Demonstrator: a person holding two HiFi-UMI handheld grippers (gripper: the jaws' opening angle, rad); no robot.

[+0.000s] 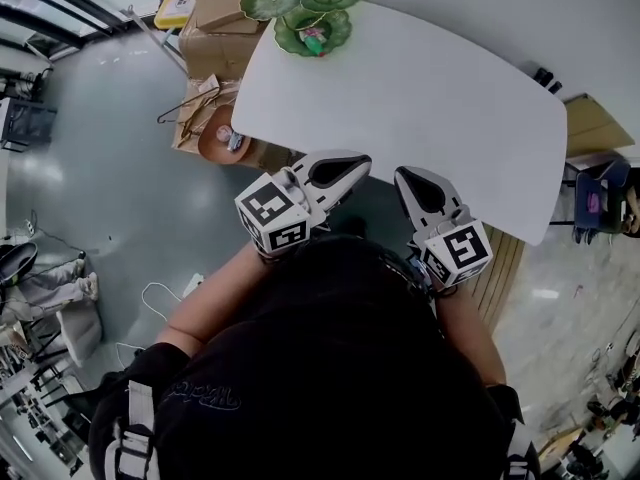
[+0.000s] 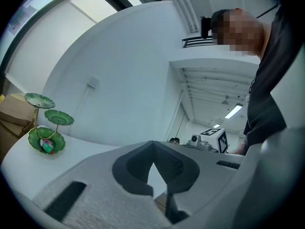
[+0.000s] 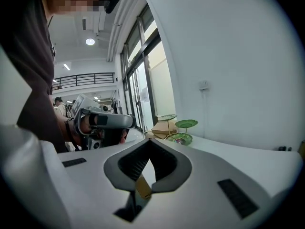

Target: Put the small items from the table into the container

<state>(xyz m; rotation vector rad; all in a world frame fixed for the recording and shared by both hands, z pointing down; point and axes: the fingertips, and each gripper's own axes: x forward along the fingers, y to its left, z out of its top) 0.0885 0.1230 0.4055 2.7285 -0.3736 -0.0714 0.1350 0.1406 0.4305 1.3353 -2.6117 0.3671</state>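
Far across table (image 1: 420, 98) from container (image 1: 305, 10): left hand-held gripper (image 1: 358, 163), right hand-held gripper (image 1: 405, 176), both closed, empty.

Lowest dish of the green tiered stand (image 1: 305, 13): small items (image 1: 314, 40), red and green, too small in any view for me to name or count. Table (image 1: 430, 108): near edge partly covered by my left claw (image 1: 338, 171) and right claw (image 1: 425, 190), and my torso hides the floor just below it. Cardboard boxes (image 1: 215, 28): partly behind the table's end and the stand, cut off by the head view's top edge.
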